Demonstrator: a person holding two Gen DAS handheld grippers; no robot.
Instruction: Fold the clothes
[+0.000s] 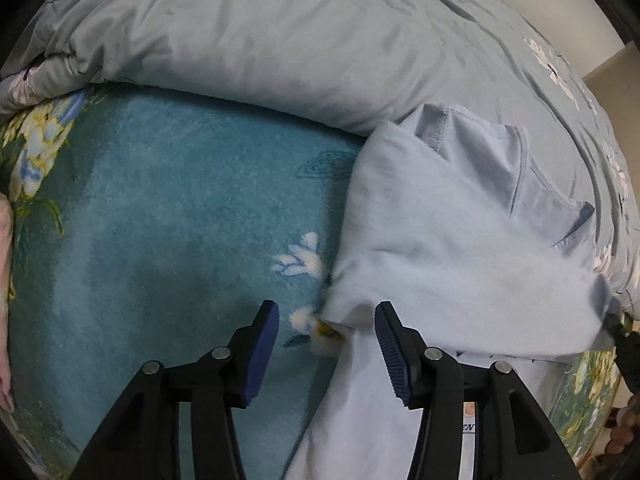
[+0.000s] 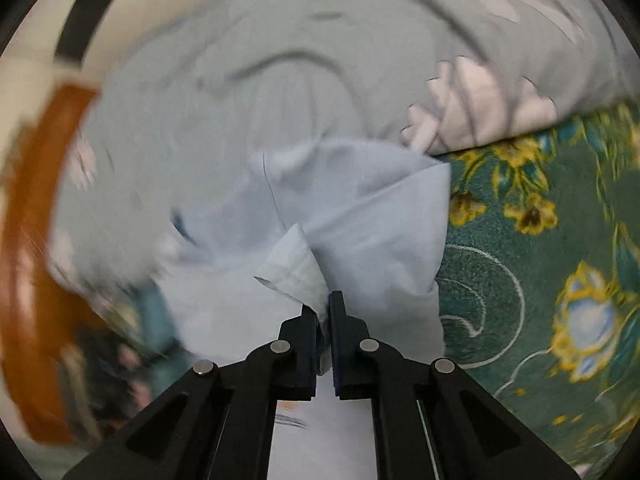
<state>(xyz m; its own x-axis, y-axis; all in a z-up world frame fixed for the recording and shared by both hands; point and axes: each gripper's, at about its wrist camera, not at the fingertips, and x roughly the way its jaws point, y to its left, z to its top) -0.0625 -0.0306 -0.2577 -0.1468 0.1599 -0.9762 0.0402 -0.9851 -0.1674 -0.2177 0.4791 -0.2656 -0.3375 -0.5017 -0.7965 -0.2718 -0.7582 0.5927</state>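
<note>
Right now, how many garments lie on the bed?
1: a pale blue T-shirt, partly on the teal blanket, partly against the grey duvet. Others may be hidden.

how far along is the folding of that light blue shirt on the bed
Early on. The light blue shirt lies bunched on the teal blanket, no neat fold yet. The right gripper is pinching a shirt edge; the left gripper hovers open at another edge. All folding remains.

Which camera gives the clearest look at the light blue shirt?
The left wrist view: the shirt lies sharp, with sleeve and hem stitching visible. The right wrist view shows the shirt blurred and bunched, pinched in the right tongs.
</note>
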